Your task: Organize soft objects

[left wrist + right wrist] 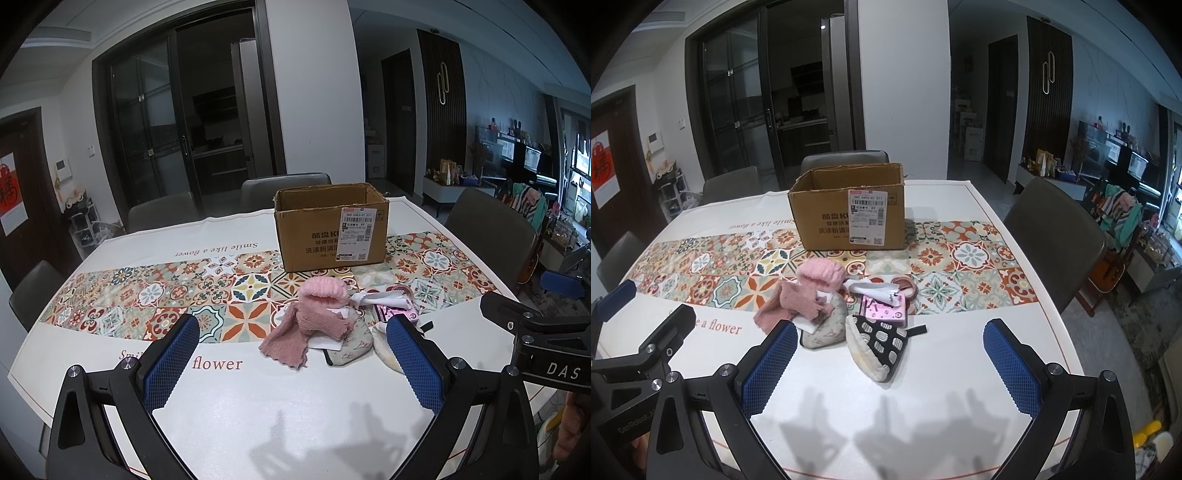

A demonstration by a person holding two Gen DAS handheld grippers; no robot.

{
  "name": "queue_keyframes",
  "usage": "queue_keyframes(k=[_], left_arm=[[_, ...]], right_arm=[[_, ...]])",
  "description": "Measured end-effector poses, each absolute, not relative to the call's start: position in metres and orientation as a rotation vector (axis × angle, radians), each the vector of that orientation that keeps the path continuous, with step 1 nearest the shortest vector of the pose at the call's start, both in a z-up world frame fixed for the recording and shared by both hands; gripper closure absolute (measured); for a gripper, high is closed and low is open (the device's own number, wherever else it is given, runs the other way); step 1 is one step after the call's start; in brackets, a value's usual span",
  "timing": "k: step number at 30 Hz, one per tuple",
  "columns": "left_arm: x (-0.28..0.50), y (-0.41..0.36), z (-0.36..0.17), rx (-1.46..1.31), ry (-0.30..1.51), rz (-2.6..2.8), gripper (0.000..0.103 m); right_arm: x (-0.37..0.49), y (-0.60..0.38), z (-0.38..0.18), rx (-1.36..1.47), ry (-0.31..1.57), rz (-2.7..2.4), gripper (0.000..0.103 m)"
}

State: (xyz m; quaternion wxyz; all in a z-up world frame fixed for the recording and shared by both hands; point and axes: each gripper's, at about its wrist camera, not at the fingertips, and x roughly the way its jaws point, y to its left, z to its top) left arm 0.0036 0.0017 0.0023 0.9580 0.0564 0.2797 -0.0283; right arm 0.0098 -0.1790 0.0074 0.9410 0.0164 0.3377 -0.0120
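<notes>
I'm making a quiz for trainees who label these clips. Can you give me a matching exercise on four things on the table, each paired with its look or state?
Things:
1. cardboard box
2. fluffy sock
3. pot holder
4. flat packet

Descriptions:
A. black with pale ovals, cream edge
B. pale pink, piled on a darker pink cloth
C. brown, open at the top, white label on its side
D. pink, printed, under a strip of white paper

Pairs: 1-C, 2-B, 3-A, 4-D
</notes>
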Motion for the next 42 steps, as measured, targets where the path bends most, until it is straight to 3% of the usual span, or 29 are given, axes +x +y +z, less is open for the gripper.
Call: queue_keyframes(k=[28,42], left_arm=[[0.010,-0.011,-0.004,0.124,0.568,0.014,0.000],[0.083,0.023,-0.031,0.094,0.647,-0.087,0.000]], right_arm=[[0.029,-0.194,-0.004,0.038,0.715,0.034,0.001],[0.072,-0.164,-0.028,0.080,0.790,-0.024,0.001]])
